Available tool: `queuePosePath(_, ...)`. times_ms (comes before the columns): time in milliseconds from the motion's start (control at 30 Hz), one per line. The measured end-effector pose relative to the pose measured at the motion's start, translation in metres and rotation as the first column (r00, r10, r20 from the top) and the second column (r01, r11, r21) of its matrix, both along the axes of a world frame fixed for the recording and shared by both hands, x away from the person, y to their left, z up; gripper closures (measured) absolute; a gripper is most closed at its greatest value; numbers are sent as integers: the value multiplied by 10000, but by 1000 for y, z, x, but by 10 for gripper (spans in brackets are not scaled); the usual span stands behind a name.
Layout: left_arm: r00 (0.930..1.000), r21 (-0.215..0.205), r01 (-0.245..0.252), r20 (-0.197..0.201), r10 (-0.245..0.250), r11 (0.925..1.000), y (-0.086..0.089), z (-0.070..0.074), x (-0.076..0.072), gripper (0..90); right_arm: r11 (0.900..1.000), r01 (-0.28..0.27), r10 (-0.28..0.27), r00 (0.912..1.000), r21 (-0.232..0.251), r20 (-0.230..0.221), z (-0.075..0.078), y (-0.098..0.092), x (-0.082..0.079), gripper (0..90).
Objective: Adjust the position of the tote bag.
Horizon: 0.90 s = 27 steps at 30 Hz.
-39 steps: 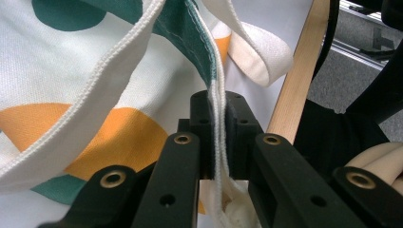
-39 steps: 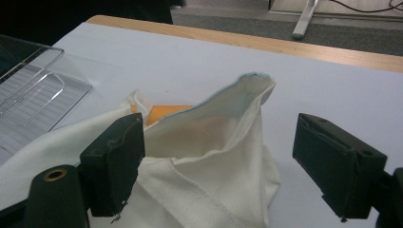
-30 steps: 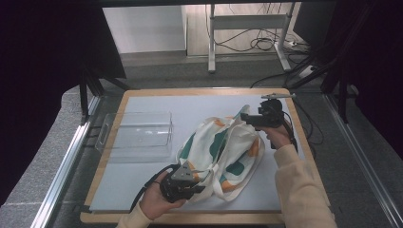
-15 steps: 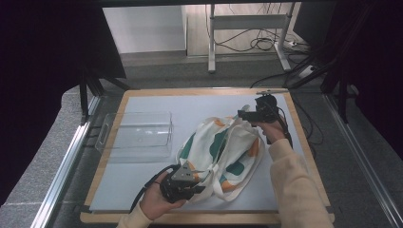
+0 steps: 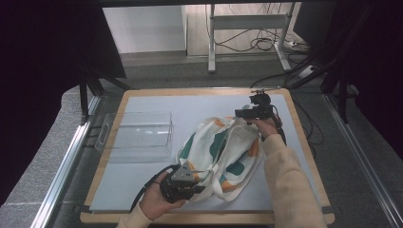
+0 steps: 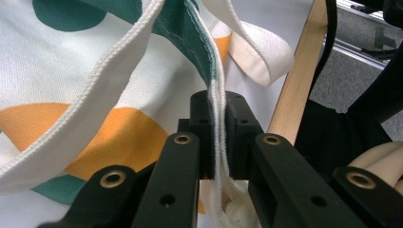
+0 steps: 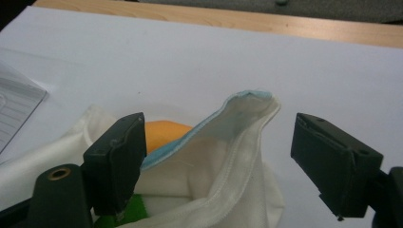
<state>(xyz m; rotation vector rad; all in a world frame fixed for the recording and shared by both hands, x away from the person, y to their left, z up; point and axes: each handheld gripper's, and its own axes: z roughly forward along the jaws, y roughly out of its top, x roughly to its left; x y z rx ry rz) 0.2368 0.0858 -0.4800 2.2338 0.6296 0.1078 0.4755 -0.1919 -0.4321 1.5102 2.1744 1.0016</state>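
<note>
The right gripper has drifted toward the limp cloth bag, spread around its rim, while the left gripper pinches the hem.

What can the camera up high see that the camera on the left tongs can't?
High view alone: the clear plastic box beside the bag, the right tongs at the bag's far end, and the whole table. Left gripper view alone: up close, the left tongs pinch the bag's white hem between their pads, and a strap loops behind. Both: the white cloth bag with green and orange patches.
</note>
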Motion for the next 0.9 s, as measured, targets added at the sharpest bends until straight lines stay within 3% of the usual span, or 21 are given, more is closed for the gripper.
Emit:
queuePosePath(167, 10000, 4, 8, -5, -8, 10000, 0, 0, 0, 838, 9999, 38, -36, 9996, 96, -288, -3, 1, 2, 256)
queuePosePath(367, 10000, 27, 22, 2, -22, 10000, 0, 0, 0, 838, 9999, -74, 89, 9944, 144, -1050, -7, 3, 3, 370)
queuePosePath(500, 10000, 21, 21, 0, -21, 10000, 0, 0, 0, 838, 9998, -216, 221, 9935, 58, -1115, -9, 4, 3, 450)
queuePosePath(533, 10000, 18, 19, -2, -19, 10000, 0, -1, 0, 837, 9998, -206, 202, 9940, -29, -1073, -9, 4, 2, 523)
queuePosePath(633, 10000, 11, 16, -1, -16, 10000, 0, -1, 0, 838, 9996, -270, 267, 9937, -13, -1090, -9, 3, 2, 589)
queuePosePath(667, 10000, 1, 9, -11, -9, 10000, 0, -1, 0, 838, 9991, -429, 422, 9924, -29, -1154, -9, 2, 2, 654)
queuePosePath(900, 10000, 13, 3, -12, -3, 10000, 0, -1, 0, 838, 9970, -769, 758, 9895, -49, -1230, -8, 2, 0, 795)
